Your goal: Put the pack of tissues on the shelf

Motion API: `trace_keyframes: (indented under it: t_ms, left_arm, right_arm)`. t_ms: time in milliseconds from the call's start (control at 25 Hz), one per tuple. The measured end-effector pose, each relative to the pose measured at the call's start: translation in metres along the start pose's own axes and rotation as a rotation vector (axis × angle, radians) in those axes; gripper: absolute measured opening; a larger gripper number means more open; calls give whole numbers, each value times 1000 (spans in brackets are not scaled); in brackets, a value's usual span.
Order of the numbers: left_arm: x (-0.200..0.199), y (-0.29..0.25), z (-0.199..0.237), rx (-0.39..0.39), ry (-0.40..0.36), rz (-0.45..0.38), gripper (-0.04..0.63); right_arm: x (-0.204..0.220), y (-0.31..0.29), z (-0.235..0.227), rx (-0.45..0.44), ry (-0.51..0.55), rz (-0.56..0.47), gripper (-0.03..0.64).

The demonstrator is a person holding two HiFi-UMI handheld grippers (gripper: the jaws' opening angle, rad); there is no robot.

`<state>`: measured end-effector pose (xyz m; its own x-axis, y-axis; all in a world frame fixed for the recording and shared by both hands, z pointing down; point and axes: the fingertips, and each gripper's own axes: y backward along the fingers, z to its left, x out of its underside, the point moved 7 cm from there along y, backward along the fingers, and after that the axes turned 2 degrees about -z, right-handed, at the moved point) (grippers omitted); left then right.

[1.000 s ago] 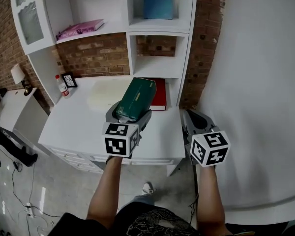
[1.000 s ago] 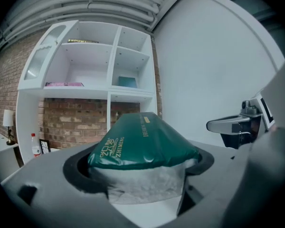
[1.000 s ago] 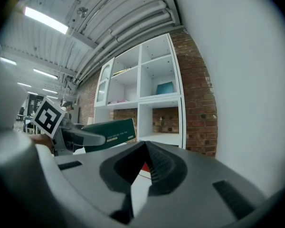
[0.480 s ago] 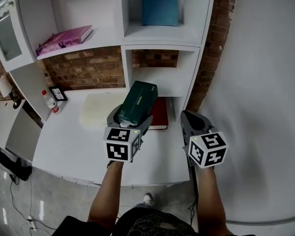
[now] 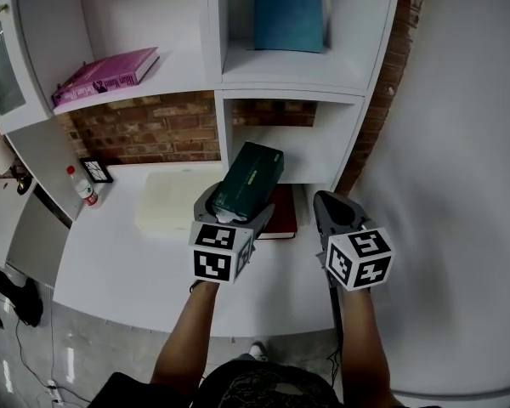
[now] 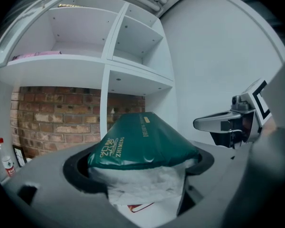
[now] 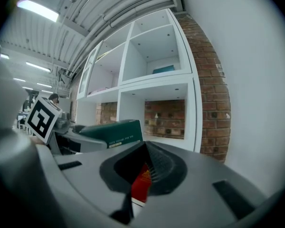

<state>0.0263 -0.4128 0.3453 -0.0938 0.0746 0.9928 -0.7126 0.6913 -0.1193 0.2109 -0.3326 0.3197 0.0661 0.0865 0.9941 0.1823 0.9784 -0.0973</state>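
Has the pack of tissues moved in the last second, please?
Yes: the pack of tissues, in the left claw, has gone forward; its far end now overlaps the lower shelf above the red book.

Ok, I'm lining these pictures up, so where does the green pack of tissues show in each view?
Head view: pack of tissues at centre, tilted up.
Left gripper view: the pack sits centre and low, clamped between the jaws.
Right gripper view: the pack is left of centre, one end showing.
Shared landmark: the brick wall behind the shelves.
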Motion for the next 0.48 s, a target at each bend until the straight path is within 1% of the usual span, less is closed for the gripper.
trace_keyframes:
  t_ms: [240, 480]
  left_arm:
    - [-2, -15, 0, 5, -12, 0, 463]
    - [-6, -33, -7, -31, -10, -9, 463]
  right_arm:
    - [-2, -13, -6, -11, 6, -10, 4]
    - [-3, -20, -26, -45, 18, -22, 3]
